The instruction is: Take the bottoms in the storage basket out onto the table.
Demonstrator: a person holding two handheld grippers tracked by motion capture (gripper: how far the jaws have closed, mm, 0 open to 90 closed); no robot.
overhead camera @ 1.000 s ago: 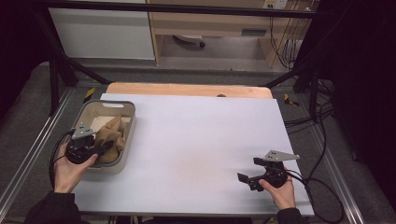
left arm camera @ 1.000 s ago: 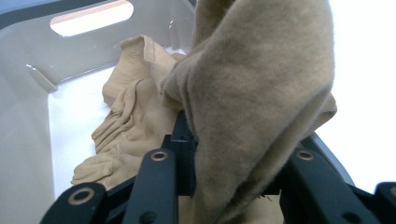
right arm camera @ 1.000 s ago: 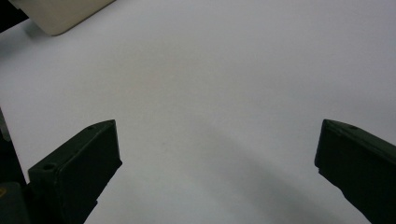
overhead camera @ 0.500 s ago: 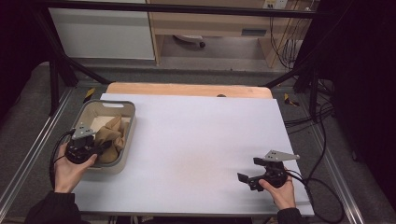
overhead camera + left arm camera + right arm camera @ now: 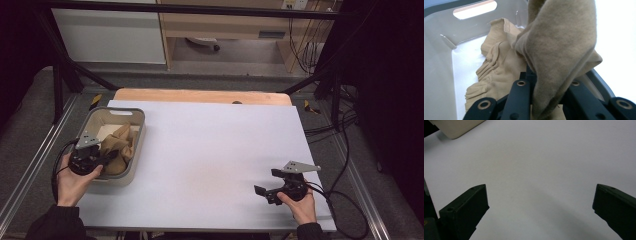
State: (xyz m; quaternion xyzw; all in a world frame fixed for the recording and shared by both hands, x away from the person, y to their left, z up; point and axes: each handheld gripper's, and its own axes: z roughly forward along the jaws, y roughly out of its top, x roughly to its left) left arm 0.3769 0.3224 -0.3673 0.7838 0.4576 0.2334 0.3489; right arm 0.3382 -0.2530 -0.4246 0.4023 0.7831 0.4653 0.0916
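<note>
A tan cloth (image 5: 121, 142) lies crumpled in a grey plastic bin (image 5: 112, 109) at the table's left. My left gripper (image 5: 107, 156) reaches into the bin from its near side. Its jaws have just been closing and are shut on a fold of the cloth (image 5: 559, 42), which stands up between them at the left gripper (image 5: 546, 75). The rest of the cloth rests on the bin floor by the wall (image 5: 439, 57). My right gripper (image 5: 265, 185) sits low over the white table sheet (image 5: 215, 145) at the near right, open, with nothing between its fingers (image 5: 464, 212).
A wooden board (image 5: 200, 95) runs along the sheet's far edge. Metal frame rails border the table on both sides, and cables trail off at the right (image 5: 340, 150). A corner of the bin (image 5: 456, 128) shows far off in the right gripper view.
The left jaws have drawn together on the cloth fold in the bin. Both hands have stayed where they were.
</note>
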